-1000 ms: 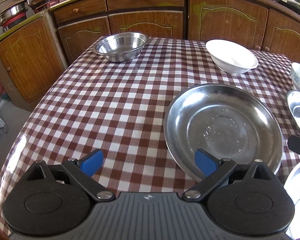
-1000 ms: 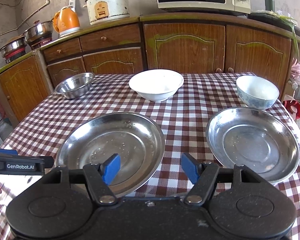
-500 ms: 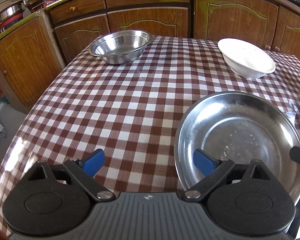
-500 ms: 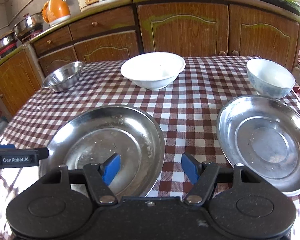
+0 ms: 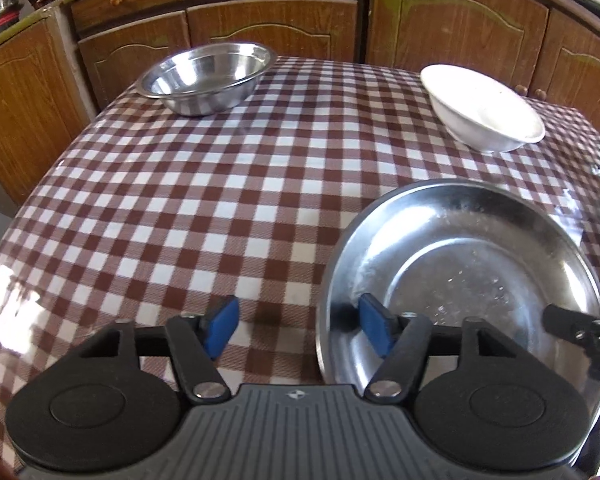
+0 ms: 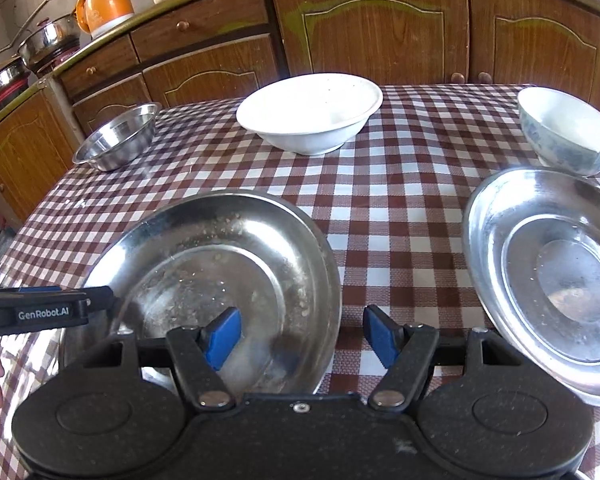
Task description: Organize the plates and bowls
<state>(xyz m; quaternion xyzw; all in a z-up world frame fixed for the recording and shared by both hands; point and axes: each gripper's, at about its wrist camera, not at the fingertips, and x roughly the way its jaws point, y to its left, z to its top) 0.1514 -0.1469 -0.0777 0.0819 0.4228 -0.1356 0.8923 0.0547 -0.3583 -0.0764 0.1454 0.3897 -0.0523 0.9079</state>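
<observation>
Plate (image 5: 460, 264) nearer, near rim hidden

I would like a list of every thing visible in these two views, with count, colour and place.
steel plates: 2, silver, near side of table, one left, one right
steel bowl: 1, silver, far left corner
white bowl: 1, white, far middle
patterned bowl: 1, white and blue, far right
tablecloth: 1, brown and white check, over table
cabinets: brown wood, behind table
kettle: 1, orange, on counter
pots: 2, steel, counter left
left hand-held gripper: open, astride left plate's rim
right hand-held gripper: open, astride same plate's right rim
</observation>
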